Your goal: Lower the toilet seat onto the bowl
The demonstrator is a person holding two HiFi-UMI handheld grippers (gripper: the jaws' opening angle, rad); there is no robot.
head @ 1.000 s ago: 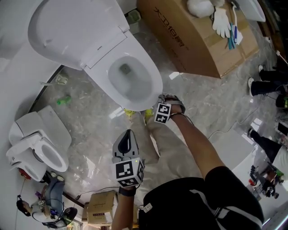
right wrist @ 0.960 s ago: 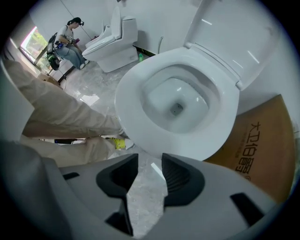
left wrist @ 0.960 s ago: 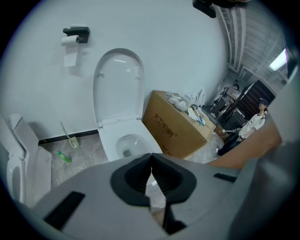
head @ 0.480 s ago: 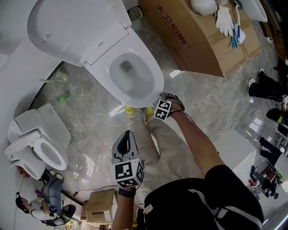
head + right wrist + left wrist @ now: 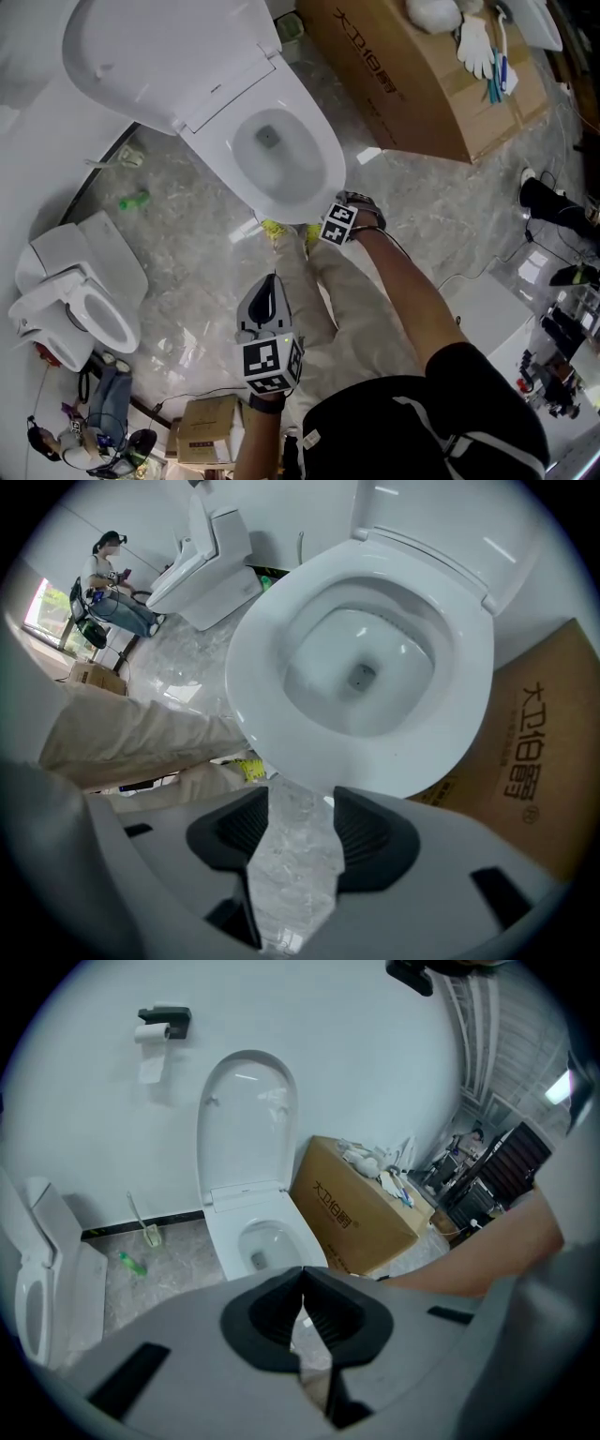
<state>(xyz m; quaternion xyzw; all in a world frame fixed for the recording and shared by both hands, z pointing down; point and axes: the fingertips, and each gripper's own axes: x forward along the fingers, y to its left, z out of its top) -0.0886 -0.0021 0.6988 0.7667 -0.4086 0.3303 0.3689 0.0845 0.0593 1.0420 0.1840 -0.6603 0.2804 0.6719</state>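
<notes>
- The floor (image 5: 187, 234) carries everything. The toilet sits at its wall edge with the bowl's front pointing towards me, so I stand right at that front.
- The lid (image 5: 159, 52) stands upright against the wall, well clear of the bowl. The task doesn't name it, so I judge it is meant to stay up.
- The toilet seat (image 5: 272, 714) is the broad white ring lying flat on the bowl rim, hinge towards the wall. I read it as already down, though I can't see whether it is fully seated at the back.
- A cardboard box (image 5: 412, 84) sits on the floor just beside the bowl's right flank, which limits my approach from that side.
- A second toilet (image 5: 75, 300) stands well apart at the floor's left edge and has no part in this.
- The right gripper (image 5: 302, 803) hangs just below the seat's front lip. Its jaws are fairly wide and closing with only floor showing between them, so I take it that it is clear of the seat.
- The left gripper (image 5: 302, 1274) is parked low near my leg, jaws pressed together and empty. This job needs one hand.
</notes>
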